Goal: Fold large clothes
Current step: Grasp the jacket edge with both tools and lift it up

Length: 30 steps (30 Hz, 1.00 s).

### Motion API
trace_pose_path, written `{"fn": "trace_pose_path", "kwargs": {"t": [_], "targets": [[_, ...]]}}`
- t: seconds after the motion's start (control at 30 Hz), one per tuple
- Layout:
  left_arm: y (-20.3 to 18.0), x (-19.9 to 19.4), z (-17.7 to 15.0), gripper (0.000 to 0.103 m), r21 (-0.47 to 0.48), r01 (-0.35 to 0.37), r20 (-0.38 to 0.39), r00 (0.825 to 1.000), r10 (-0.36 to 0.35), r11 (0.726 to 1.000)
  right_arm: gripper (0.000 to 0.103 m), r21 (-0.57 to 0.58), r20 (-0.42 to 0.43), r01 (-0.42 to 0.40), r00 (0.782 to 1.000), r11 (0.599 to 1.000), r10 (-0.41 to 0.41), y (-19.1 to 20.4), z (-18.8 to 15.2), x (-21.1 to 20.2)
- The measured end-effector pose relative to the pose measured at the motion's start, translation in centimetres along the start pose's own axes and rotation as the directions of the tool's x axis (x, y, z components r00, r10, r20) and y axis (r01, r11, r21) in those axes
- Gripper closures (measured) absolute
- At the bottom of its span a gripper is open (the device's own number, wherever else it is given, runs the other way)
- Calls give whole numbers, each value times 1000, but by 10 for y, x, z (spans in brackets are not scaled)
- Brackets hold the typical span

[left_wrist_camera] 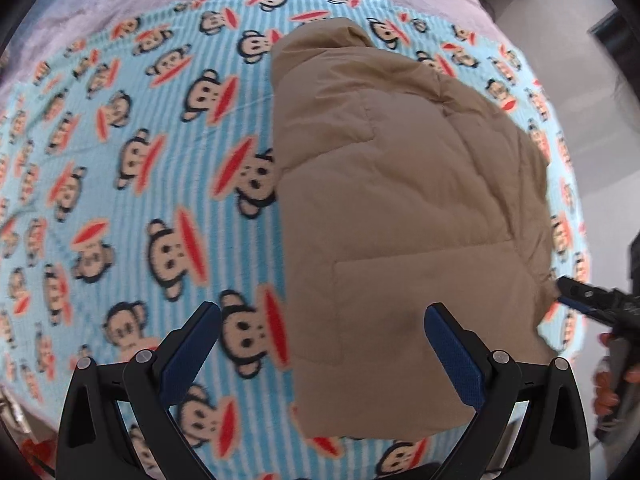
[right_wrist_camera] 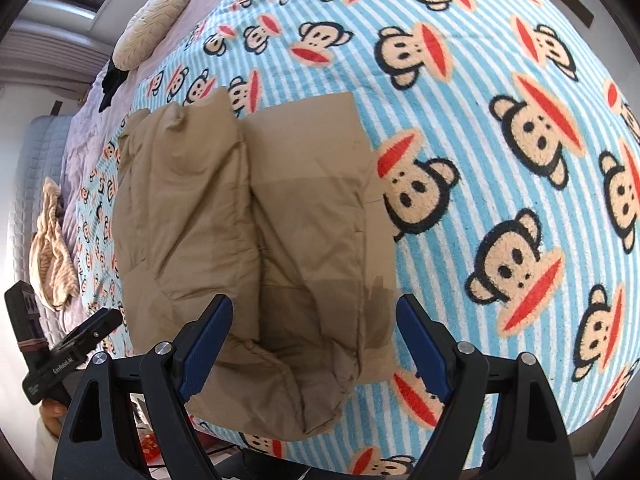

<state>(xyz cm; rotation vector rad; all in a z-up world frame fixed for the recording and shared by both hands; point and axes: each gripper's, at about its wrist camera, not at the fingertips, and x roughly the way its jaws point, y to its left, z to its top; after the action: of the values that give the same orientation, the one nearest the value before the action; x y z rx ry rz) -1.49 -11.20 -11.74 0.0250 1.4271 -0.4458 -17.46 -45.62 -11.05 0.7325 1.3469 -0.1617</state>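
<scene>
Item: tan padded jacket (left_wrist_camera: 400, 208), partly folded, ahead of your left gripper (left_wrist_camera: 320, 344) and right gripper (right_wrist_camera: 316, 340), both spread, empty. Next: pinch its near hem, fold away.

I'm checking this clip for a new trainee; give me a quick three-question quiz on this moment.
1. True or false: the left gripper is open.
2. What colour is the padded jacket?
3. The jacket lies on: A) bare floor B) the monkey-print blanket C) a chair.

Key: 1 true, and the right gripper is open too. 2 tan. 3 B.
</scene>
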Motion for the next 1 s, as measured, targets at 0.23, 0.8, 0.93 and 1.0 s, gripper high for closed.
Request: {"fn": "trace_pose_path", "kwargs": {"t": [0.23,0.8,0.93,1.0], "targets": [[15,21,15,1,-35,170,-49,984,-171,985,17,46,-21,-75,997,996,76,-22,7,13],[52,99,59,1,-224,539,-41,827,-560,812,5,265,8,-572,806,776,592,-63,54,82],[52,107,60,1,-224,548,-45,820,-570,806,0,205,-7,-652,745,730,667,-51,59,75],[50,110,61,1,-220,542,-49,824,-564,811,0,143,-53,-640,757,755,652,-37,63,71]]}}
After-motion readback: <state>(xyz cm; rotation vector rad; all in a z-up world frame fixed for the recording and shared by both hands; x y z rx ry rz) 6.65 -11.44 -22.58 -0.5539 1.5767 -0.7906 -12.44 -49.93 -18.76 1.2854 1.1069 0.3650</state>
